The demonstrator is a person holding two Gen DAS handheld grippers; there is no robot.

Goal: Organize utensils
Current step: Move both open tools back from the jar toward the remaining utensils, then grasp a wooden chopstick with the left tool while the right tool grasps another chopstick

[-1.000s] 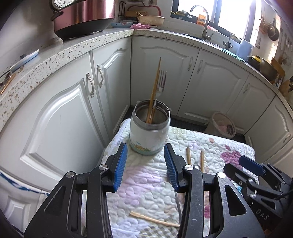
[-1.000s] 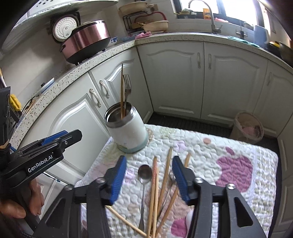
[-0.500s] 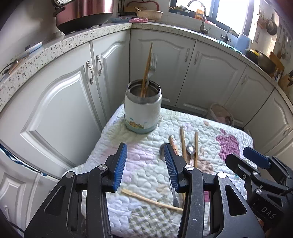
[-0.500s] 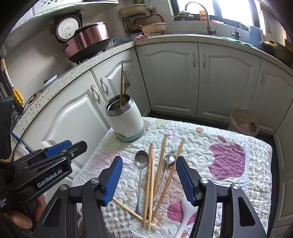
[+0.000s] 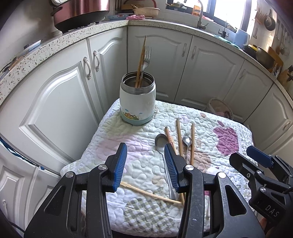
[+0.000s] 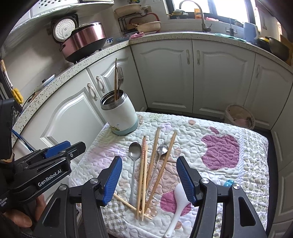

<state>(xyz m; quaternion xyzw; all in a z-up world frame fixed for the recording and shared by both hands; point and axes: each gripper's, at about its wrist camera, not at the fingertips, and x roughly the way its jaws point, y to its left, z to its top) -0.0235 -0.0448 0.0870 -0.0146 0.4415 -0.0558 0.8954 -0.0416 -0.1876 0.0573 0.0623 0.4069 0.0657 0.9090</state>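
- Loose utensils lying in a bunch on the quilted cloth (image 6: 210, 131), low in the middle of the right wrist view: wooden chopsticks (image 6: 153, 157), a big metal spoon (image 6: 135, 149), a small metal spoon (image 6: 162, 149) and a white rice paddle (image 6: 178, 205).
- One more chopstick (image 6: 131, 205) lying crosswise under the bunch's near ends.
- Standing up and to the left of the bunch, a white jar with a metal rim (image 6: 121, 114), at the far left corner of the cloth.
- Inside the jar, upright: a fork (image 6: 120, 75) and a chopstick (image 6: 115, 78).
- Around the jar's bottom, a small cartoon picture; no words readable there.
- Right gripper (image 6: 149, 180) above the near ends of the bunch, blue jaws wide apart, gripping nothing.
- Left gripper (image 5: 145, 165) low in the middle of its own view, jaws apart and empty, only bare cloth between them; big spoon just beside the right jaw.
- On the left gripper's side, at the lower left of the right wrist view, white writing: "GenRobot.AI".
- On the right gripper's body, at the lower right of the left wrist view, the letters "DAS".
- Behind it all, white cupboard doors (image 6: 163, 73) under a speckled worktop (image 6: 183, 35).
- On the worktop, upper left: a pink rice cooker (image 6: 84, 40) with its lid up.
- Upper middle: a tap (image 6: 201, 14) by the window.
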